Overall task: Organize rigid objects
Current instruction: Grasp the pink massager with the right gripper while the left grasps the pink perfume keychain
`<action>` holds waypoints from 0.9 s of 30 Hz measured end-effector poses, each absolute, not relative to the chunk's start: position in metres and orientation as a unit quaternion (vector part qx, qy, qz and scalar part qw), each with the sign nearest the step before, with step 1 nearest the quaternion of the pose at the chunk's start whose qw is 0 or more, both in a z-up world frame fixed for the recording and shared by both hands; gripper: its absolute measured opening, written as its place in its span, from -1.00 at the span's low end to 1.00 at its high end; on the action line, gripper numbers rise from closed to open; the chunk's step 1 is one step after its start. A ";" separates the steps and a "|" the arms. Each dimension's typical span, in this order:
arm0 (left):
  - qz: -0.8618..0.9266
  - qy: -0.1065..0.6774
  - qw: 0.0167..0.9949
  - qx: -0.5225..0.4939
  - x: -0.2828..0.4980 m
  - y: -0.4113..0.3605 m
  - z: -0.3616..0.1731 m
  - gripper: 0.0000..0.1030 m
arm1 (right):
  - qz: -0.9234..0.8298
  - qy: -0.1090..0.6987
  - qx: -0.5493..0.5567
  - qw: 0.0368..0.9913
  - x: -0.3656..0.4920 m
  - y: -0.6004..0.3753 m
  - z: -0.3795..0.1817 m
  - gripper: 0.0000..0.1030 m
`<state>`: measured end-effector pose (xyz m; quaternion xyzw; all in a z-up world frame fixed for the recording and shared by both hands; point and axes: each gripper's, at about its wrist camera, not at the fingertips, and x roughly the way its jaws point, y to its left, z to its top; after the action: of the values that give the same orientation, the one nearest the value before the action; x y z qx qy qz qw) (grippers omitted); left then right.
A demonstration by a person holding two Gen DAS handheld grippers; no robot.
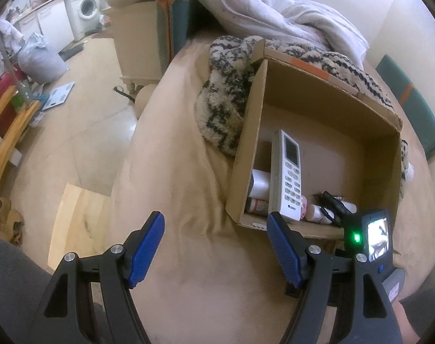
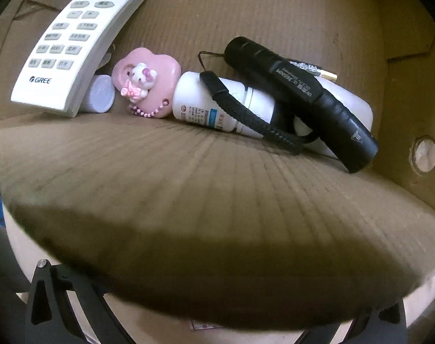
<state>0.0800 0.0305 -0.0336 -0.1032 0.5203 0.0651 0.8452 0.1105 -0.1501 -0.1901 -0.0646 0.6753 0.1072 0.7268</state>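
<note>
My left gripper (image 1: 216,246) hovers with jaws wide and empty beside the corrugated cardboard box (image 1: 247,143); right claw's state I cannot tell, facing the smooth white remote (image 2: 82,37) inside.

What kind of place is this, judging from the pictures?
Probably a lived-in home, a bedroom open to a kitchen or laundry area: a bed with a duvet, a washing machine, and cabinets.

A lived-in home: beyond the bed (image 1: 171,172) with its rumpled duvet (image 1: 275,8) stands a washing machine (image 1: 87,8) under a kitchen counter (image 1: 45,3)
</note>
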 end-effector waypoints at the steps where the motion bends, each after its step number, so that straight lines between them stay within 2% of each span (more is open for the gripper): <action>1: 0.064 0.522 0.844 -0.104 0.081 0.030 -0.034 0.38 | 0.108 0.673 -0.068 0.729 0.109 -0.150 -0.189 1.00; 3: 0.062 0.522 0.844 -0.104 0.081 0.029 -0.034 0.38 | 0.112 0.666 -0.069 0.734 0.106 -0.149 -0.186 0.99; 4: 0.063 0.521 0.845 -0.102 0.080 0.030 -0.033 0.38 | 0.115 0.661 -0.076 0.738 0.101 -0.144 -0.183 0.92; 9: 0.076 0.521 0.843 -0.104 0.079 0.037 -0.035 0.38 | 0.121 0.659 -0.074 0.739 0.093 -0.143 -0.170 0.91; 17: 0.097 0.527 0.837 -0.113 0.079 0.047 -0.041 0.38 | 0.168 0.617 -0.032 0.768 0.068 -0.163 -0.099 0.91; 27: 0.106 0.527 0.840 -0.077 0.080 0.039 -0.047 0.38 | 0.204 0.481 0.051 0.851 0.059 -0.231 0.002 0.91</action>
<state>0.0803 0.0391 -0.0471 -0.0774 0.5265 0.1056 0.8400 0.0591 -0.2311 0.0018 0.0512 0.4810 0.2038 0.8512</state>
